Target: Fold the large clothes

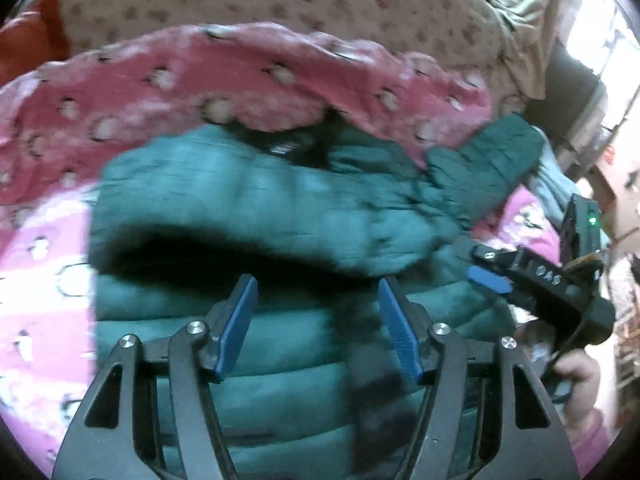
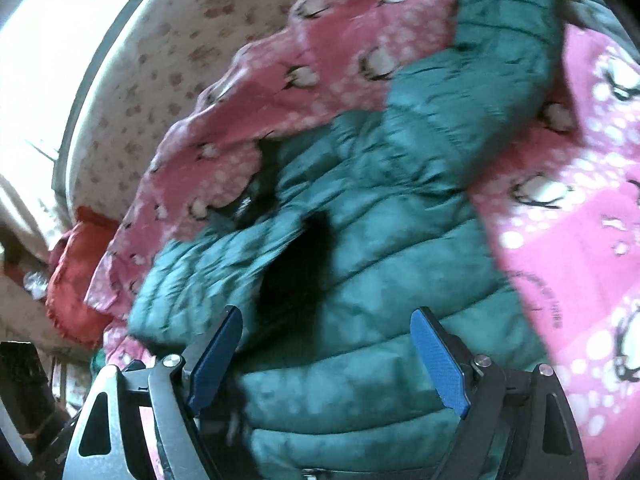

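I have both claws spread wide and empty over the jacket (image 1: pixel 280 208), which lies part-folded on the pink blanket (image 1: pixel 48 256) on the bed. My left claw (image 1: pixel 318 324) hangs above its near hem; my right claw (image 2: pixel 328 360) sits by the dark gap under the folded flap. The puffy quilting looks springy, so I judge the flap may flop open, or a claw may snag blanket too.

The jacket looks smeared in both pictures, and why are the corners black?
Left wrist view: motion blur smears the green jacket and pink blanket, while the left gripper stays sharp. Right wrist view: similar blur, and the window is blown out white. Black corners come from the round fisheye lens.
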The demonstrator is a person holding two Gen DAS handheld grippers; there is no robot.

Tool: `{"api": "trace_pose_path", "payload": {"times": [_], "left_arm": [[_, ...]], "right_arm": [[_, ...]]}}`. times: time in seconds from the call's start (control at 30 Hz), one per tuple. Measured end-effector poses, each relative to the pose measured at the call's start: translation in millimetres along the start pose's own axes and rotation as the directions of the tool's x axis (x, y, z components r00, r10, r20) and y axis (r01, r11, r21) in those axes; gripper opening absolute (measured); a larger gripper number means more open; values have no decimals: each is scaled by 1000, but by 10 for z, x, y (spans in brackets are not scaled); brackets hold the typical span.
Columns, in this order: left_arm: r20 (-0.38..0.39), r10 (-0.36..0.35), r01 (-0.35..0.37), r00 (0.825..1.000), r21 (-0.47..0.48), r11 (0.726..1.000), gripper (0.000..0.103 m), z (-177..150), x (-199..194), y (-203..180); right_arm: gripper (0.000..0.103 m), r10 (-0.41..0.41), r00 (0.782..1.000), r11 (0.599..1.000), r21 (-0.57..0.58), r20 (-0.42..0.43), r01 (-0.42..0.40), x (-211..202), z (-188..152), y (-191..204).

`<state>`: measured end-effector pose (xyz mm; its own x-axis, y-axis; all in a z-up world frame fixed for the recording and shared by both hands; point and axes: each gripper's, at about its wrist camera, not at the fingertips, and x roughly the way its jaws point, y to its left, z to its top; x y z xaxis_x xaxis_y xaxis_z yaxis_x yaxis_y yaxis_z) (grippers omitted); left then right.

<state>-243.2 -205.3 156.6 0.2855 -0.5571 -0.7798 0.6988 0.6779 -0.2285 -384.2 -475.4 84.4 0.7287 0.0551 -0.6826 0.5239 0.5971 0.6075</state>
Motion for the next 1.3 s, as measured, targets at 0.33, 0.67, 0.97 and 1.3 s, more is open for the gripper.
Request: {"api": "trace_pose_path", "payload": {"times": [0.33, 0.67, 0.97, 1.3], "left_arm": [[35, 203, -194, 979, -164, 967, 63, -127, -161, 978], [28, 273, -259, 962, -237, 937, 63, -123, 40, 1237], [-15, 282, -276, 959, -271, 922, 63, -121, 286, 1387], [-56, 279, -284, 959, -286, 915, 63, -214, 428, 1522]], "right_arm": [[85, -52, 998, 999, -10, -46, 52, 456, 36, 270], [47, -128, 991, 983, -135, -30, 123, 617, 131, 406], [23, -197, 969, 920, -314, 148, 235, 445, 382, 614], [17, -328, 925, 884, -283, 191, 372, 723, 638, 406]]}}
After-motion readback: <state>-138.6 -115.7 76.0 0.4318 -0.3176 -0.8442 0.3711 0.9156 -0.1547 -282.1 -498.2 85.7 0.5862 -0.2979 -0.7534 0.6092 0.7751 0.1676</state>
